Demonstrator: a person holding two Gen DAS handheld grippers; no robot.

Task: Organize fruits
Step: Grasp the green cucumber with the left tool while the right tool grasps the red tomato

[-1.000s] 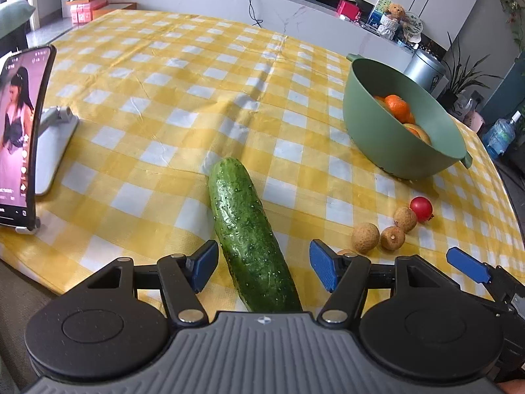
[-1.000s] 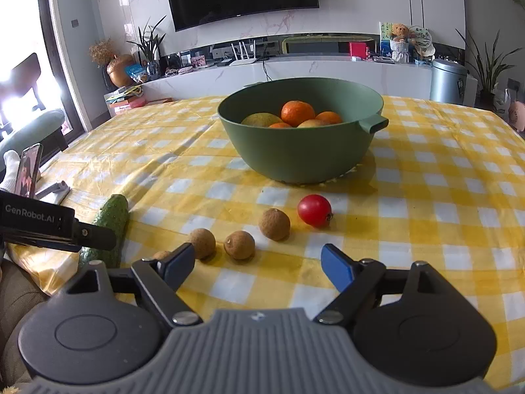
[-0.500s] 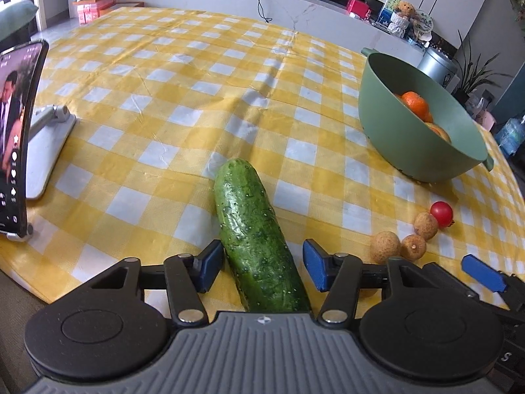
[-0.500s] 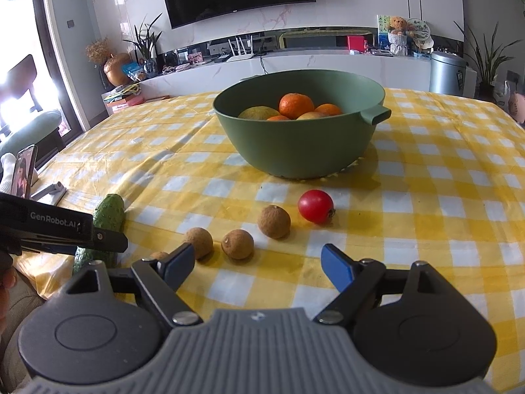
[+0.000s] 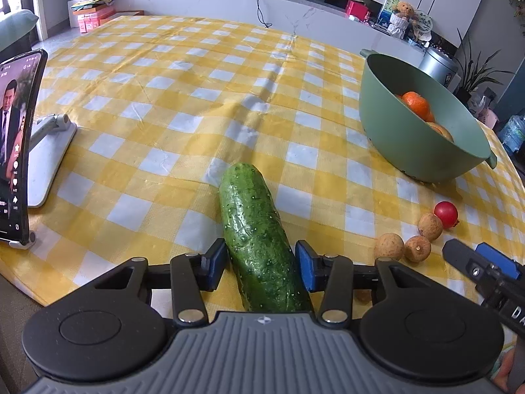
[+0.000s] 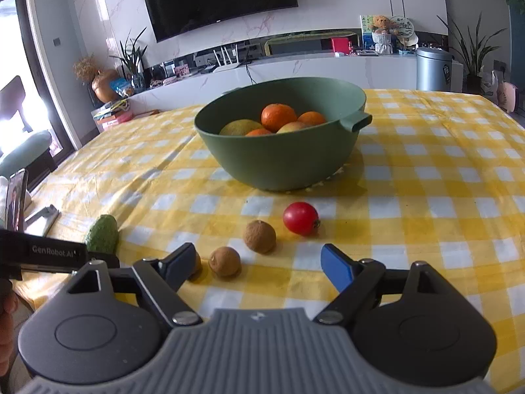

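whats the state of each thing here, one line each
left gripper: jaws just closing, pads against the cucumber
cucumber: lying on the tablecloth
right gripper: open, holding nothing
green bowl: upright, oranges inside
cherry tomato: loose on the cloth
phone: propped up, screen on

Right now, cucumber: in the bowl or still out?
Out. The cucumber lies flat on the tablecloth between the left gripper pads, apart from the green bowl.

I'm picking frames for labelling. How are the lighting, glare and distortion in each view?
Left wrist view: even daylight, sharp; fisheye bends the checked tablecloth outward; the cucumber carries small highlights. Right wrist view: the window at left is blown out white, the green bowl casts a soft shadow rightward, and the edges curve strongly.
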